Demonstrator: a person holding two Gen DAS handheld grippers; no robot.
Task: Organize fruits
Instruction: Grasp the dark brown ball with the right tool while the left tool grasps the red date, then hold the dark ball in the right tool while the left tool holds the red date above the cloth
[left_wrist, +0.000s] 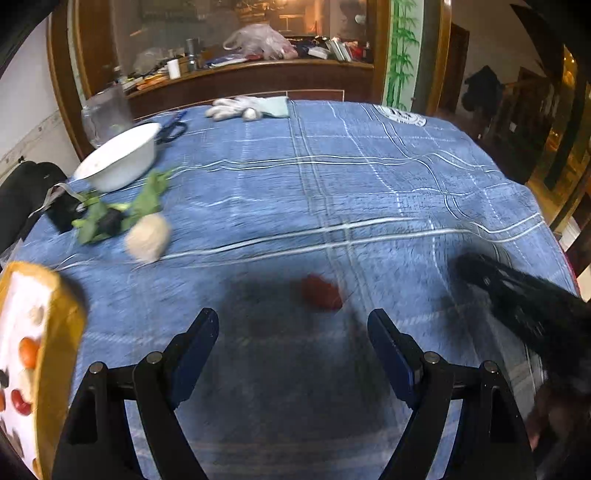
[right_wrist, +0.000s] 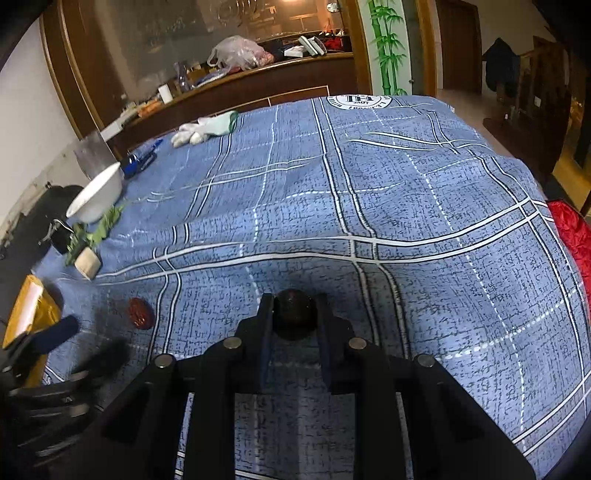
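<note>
Counted on the blue plaid tablecloth (right_wrist: 424, 192): one white round bowl (left_wrist: 120, 157), one pale radish with green leaves (left_wrist: 147, 238), one small red wrinkled fruit (left_wrist: 320, 291), one dark round fruit (right_wrist: 295, 308), one pair of white work gloves (left_wrist: 245, 108), one yellow-rimmed fruit-printed box (left_wrist: 55, 332), one clear plastic jug (left_wrist: 105, 112), one blue-handled tool (right_wrist: 138, 160), too blurred to identify. Two two-finger grippers: left gripper (left_wrist: 293, 332), right gripper (right_wrist: 294, 306).
</note>
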